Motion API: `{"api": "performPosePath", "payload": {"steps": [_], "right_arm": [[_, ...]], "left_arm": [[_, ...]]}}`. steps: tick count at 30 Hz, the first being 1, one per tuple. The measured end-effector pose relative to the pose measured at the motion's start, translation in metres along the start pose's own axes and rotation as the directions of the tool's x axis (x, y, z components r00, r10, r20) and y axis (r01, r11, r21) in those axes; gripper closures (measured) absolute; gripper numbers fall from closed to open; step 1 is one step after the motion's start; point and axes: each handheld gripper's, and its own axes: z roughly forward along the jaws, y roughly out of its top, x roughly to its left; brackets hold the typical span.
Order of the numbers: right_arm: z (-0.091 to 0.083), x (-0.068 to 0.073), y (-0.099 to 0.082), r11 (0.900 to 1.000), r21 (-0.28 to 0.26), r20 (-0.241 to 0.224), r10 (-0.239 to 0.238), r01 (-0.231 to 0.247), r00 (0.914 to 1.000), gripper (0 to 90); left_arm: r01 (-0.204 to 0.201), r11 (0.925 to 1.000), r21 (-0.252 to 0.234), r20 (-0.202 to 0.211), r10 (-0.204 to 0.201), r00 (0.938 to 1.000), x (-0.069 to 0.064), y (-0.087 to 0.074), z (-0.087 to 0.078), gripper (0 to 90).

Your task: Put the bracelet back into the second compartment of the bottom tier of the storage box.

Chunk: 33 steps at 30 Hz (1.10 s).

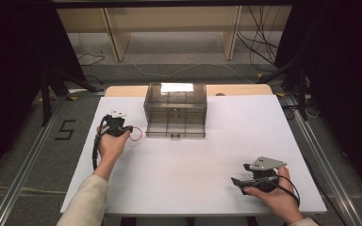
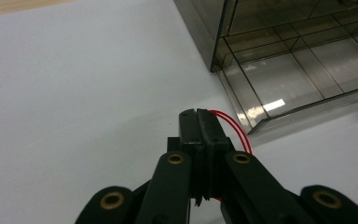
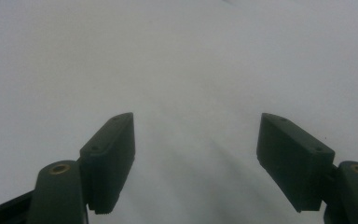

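Observation:
A thin red loop (image 1: 136,134), a band or wire, hangs from my left gripper (image 1: 129,128) just left of a smoky clear plastic box (image 1: 175,106). In the left gripper view the jaws are pressed together at my left gripper (image 2: 196,112), and the red loop (image 2: 237,128) curves out from their right side toward the box (image 2: 284,56). The box has gridded compartments, and its front panel lies flat on the table. My right gripper (image 1: 238,182) rests near the table's front right, pointing left. In the right gripper view my right gripper (image 3: 196,140) has its pads wide apart over bare white surface.
The white tabletop (image 1: 226,141) stretches between the two hands. Metal rails (image 1: 28,165) run along both sides of the table. A wooden frame (image 1: 118,37) and loose cables (image 1: 259,42) lie on the floor beyond the far edge. A "5" mark (image 1: 65,129) is on the floor at left.

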Motion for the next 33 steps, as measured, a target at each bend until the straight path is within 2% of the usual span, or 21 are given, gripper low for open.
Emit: {"api": "performPosePath", "payload": {"steps": [22,33], "right_arm": [[0.000,0.000,0.000,1.0000,-0.001,-0.001,-0.001,0.001,1.0000,28.5],[0.000,0.000,0.000,1.0000,0.000,0.000,0.003,-0.003,1.0000,28.5]], "left_arm": [[-0.024,0.9991,-0.034,0.016,0.024,0.9996,-0.012,0.010,-0.008,89.9],[-0.039,0.9980,-0.050,0.036,0.040,0.9985,-0.021,0.016,-0.010,90.0]]}}
